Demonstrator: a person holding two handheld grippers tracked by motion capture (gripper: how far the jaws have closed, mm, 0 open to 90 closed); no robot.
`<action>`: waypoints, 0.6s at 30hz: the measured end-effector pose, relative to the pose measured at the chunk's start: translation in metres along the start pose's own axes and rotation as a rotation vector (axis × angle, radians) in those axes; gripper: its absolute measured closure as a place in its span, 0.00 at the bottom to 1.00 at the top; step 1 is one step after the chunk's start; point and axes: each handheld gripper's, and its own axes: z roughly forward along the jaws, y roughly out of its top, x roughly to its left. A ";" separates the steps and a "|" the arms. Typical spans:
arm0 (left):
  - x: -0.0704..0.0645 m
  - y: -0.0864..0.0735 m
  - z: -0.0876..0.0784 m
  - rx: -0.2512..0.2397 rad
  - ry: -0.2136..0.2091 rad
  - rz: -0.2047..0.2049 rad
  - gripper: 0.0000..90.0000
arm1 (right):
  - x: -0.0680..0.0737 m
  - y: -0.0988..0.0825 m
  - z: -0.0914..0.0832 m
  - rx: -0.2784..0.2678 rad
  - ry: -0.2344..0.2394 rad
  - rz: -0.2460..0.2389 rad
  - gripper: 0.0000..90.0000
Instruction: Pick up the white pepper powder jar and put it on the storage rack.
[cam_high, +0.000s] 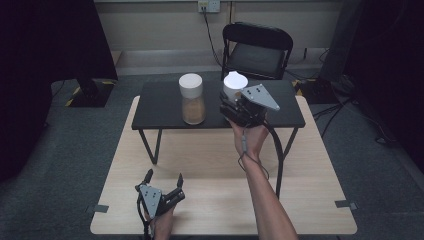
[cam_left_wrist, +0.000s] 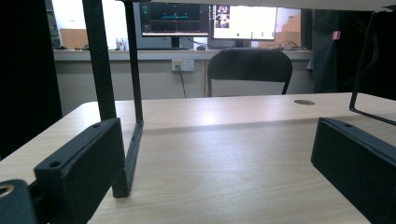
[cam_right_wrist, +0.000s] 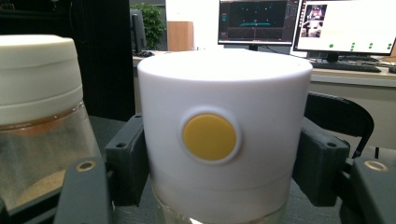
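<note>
Grey carpeted room, a pale wooden tabletop (cam_high: 220, 165) carrying a low black metal-legged riser shelf (cam_high: 160, 107). At near left, left gripper (cam_high: 164, 179) resting low, fingers (cam_left_wrist: 79, 163) spread wide apart with nothing between them. On the shelf, a clear glass jar with a white lid and brown contents (cam_high: 192, 100). Just right of it, right gripper (cam_high: 235, 107) with fingers (cam_right_wrist: 126, 154) clamped on a white-lidded clear jar (cam_right_wrist: 224, 135). Yellow round button (cam_right_wrist: 209, 136) on its lid seen in the right gripper view, hidden from above.
</note>
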 end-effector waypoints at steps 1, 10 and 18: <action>0.000 0.000 0.000 0.000 0.000 0.000 0.03 | -0.001 -0.001 0.000 0.003 0.003 0.004 0.34; 0.000 0.000 0.000 0.000 0.000 0.000 0.03 | -0.001 -0.005 -0.002 -0.007 0.003 0.013 0.34; 0.000 0.000 0.000 0.000 0.001 0.000 0.03 | -0.002 -0.004 -0.002 0.000 0.005 0.017 0.34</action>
